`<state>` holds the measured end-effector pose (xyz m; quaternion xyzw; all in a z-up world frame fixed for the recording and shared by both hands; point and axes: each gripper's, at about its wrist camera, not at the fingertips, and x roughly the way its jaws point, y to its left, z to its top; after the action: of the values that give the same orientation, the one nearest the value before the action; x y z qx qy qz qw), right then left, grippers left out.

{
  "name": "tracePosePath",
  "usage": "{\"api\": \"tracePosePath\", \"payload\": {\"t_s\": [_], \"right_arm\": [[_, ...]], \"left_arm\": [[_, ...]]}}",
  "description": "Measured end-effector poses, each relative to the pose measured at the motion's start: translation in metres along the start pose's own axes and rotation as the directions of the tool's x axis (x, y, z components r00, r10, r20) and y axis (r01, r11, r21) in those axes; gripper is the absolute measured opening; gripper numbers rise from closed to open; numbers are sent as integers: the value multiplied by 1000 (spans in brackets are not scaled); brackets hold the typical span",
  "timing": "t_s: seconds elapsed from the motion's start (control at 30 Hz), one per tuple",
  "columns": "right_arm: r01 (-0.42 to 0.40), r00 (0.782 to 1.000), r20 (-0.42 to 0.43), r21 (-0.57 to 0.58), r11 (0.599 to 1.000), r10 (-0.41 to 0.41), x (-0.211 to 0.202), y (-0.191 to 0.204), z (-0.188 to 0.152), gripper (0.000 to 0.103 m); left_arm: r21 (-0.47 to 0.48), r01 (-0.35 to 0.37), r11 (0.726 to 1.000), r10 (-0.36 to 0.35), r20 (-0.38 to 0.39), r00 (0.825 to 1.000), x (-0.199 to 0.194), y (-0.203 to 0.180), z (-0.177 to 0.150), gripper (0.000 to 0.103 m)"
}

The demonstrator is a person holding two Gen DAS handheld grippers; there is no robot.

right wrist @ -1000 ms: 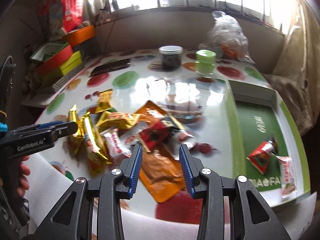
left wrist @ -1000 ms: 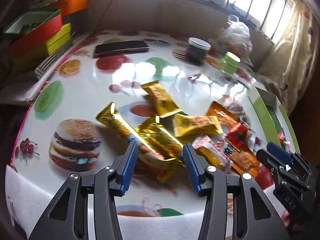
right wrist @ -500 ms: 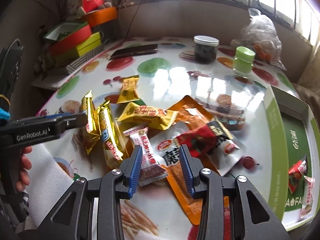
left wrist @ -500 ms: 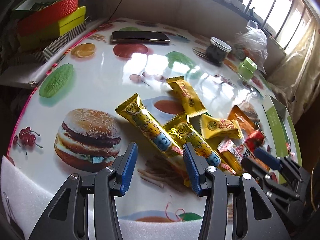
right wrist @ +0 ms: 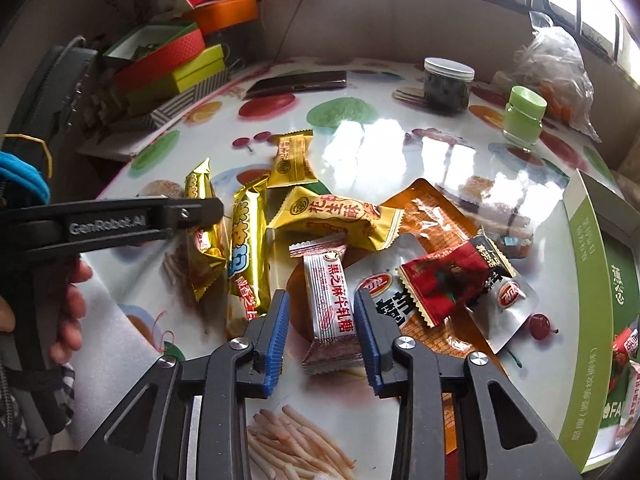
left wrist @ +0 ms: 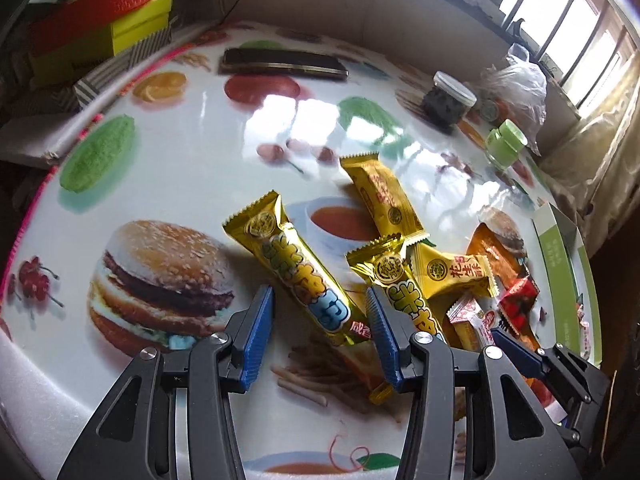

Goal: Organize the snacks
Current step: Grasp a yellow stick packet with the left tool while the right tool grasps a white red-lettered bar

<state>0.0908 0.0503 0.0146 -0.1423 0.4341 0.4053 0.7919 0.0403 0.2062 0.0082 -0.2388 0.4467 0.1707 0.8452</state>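
Observation:
A heap of snack packets lies on the printed round table. My left gripper (left wrist: 320,332) is open, its jaws either side of the lower end of a long gold bar packet (left wrist: 296,272); a second gold bar (left wrist: 404,296) lies just right of it. My right gripper (right wrist: 320,328) is open, its jaws either side of a white-and-red nougat packet (right wrist: 330,304). Around it lie a yellow peanut packet (right wrist: 336,218), a red packet (right wrist: 444,280) and an orange pouch (right wrist: 432,216). The green box (right wrist: 582,280) at the right holds red packets (right wrist: 624,348).
A dark jar (right wrist: 448,84) and a green-lidded jar (right wrist: 524,116) stand at the back, with a plastic bag (right wrist: 556,64) behind. A black flat case (right wrist: 300,80) lies at the back left. Stacked red, yellow and striped boxes (right wrist: 172,68) sit beyond the left edge.
Both grippers have moved in lower and closer to the heap. The left now straddles the long gold bar; the right has shifted left from the orange pouch to the nougat packet.

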Motion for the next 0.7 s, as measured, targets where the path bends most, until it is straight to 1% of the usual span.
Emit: {"api": "tracePosePath", "payload": {"t_s": [0.17,0.3,0.47,0.5,0.53,0.57,0.63,0.7], "right_arm": [[19,1000,0,11,1000,-19,-1,-3,-1,24],[33,999,2,20,999,-33,-2,-6,-1,19],[41,999,8,44,998,-42,-4,-11,-3,18],[43,999,11,48,998,-43,-5,-12,-3,18],[44,999,15,53,998,-45,-6,-12,-4,18],[45,999,18,58,997,-46,-7,-13,-4,18],[44,999,21,66,997,-46,-8,-15,-4,18],[45,999,24,71,996,-47,-9,-16,-5,18]], "left_arm": [[34,-46,998,46,5,999,3,-8,1,48],[30,-48,998,48,8,999,4,-9,1,48],[29,-64,998,63,10,998,4,-11,1,48],[28,-66,997,66,10,998,4,-11,0,47],[26,-70,997,70,10,998,4,-11,0,41],[26,-68,997,68,10,998,4,-11,0,39],[28,-75,997,74,12,997,3,-11,-1,29],[32,-80,996,79,14,997,3,-12,-1,25]]}}
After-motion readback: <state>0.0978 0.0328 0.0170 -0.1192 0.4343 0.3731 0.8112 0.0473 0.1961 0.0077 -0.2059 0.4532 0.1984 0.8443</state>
